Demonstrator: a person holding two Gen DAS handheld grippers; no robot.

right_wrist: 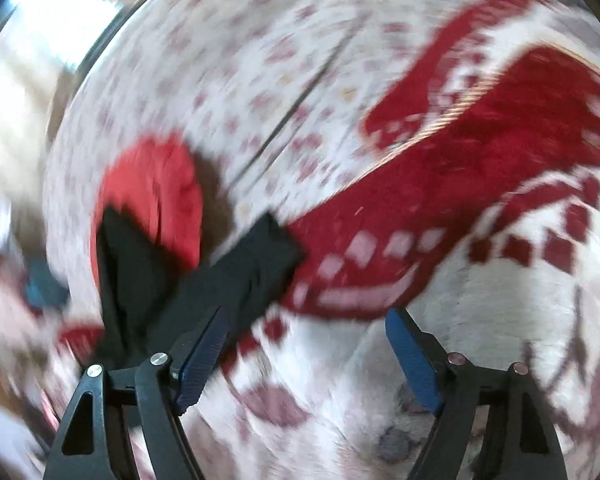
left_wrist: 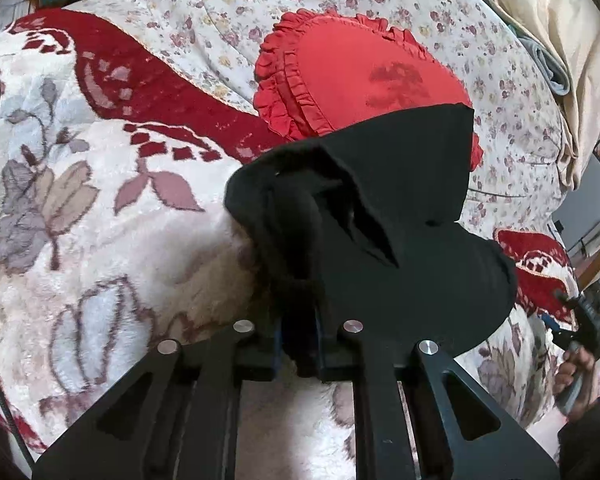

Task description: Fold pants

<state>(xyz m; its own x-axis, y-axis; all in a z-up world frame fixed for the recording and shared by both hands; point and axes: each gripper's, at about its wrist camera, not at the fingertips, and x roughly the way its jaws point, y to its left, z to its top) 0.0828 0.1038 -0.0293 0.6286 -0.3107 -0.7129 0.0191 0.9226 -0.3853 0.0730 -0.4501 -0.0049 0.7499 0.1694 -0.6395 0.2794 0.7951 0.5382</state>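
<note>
The black pants (left_wrist: 384, 208) hang bunched from my left gripper (left_wrist: 300, 332), which is shut on a fold of the fabric and holds it above the bed. In the blurred right wrist view the pants (right_wrist: 204, 280) show as a dark strip left of centre. My right gripper (right_wrist: 308, 356) is open and empty, its blue pads (right_wrist: 412, 360) wide apart, to the right of the pants. The right gripper and the hand holding it also show at the right edge of the left wrist view (left_wrist: 580, 328).
A white plush blanket (left_wrist: 100, 220) with red and mauve flower pattern covers the bed. A red frilled heart cushion (left_wrist: 352, 76) lies behind the pants on a small-flowered sheet (left_wrist: 204, 4). Beige fabric (left_wrist: 548, 40) lies at the far right.
</note>
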